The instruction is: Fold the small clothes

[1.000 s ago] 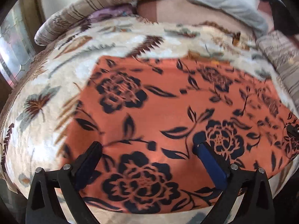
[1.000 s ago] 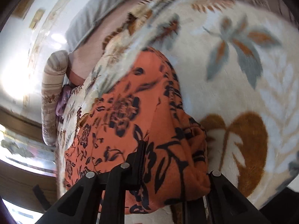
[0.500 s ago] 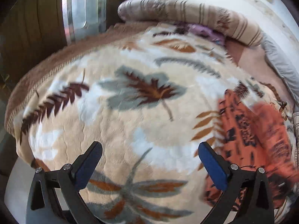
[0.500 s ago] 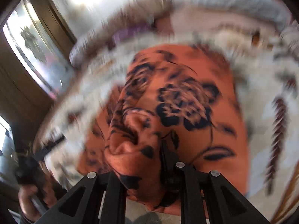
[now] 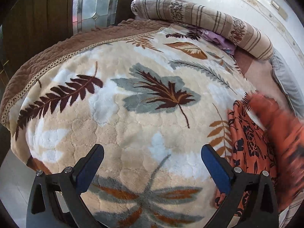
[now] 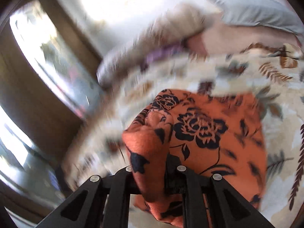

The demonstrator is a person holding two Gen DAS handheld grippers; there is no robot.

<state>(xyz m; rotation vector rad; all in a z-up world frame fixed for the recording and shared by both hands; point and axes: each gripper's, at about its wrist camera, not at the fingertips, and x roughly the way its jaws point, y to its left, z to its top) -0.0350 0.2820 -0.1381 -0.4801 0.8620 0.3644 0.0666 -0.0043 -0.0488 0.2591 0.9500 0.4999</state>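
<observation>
Right gripper (image 6: pixel 152 172) is pinching a bunched fold of the orange floral garment (image 6: pixel 218 133), its jaws having just been closing on it. The garment is draping onto the leaf-print blanket (image 5: pixel 117 133). Left gripper (image 5: pixel 152 163) is hovering spread wide, empty.

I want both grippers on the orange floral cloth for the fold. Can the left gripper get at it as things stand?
Probably yes: the left gripper is open and empty over the leaf-print blanket, with the orange cloth beside it and nothing between.
</observation>
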